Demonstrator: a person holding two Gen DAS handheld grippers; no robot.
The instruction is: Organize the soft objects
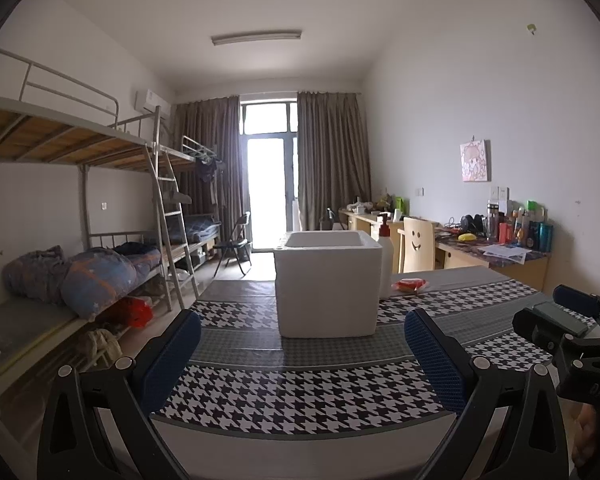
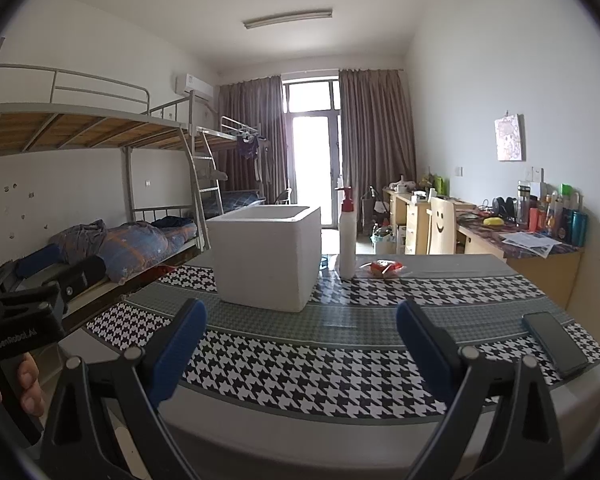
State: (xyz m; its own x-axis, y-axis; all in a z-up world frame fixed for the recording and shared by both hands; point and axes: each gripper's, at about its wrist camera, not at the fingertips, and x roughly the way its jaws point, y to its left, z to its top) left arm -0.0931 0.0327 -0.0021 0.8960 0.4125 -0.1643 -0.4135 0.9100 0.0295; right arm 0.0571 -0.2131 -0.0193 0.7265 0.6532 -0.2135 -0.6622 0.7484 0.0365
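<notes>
Left gripper (image 1: 302,340) and right gripper (image 2: 302,332) hover over the near edge of the desk (image 2: 340,360), fingers spread wide and empty. A white foam box (image 2: 266,256) stands mid-desk; toward the far edge, a pump bottle (image 2: 347,240) and a red soft object in clear wrap (image 2: 384,269). A black phone (image 2: 556,342) lies near the right edge.

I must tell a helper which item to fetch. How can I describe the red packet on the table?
Find the big white box on the checked table. Right of it stands a tall white pump bottle; the red packet lies just right of that, flat, the only red thing on the cloth.
</notes>
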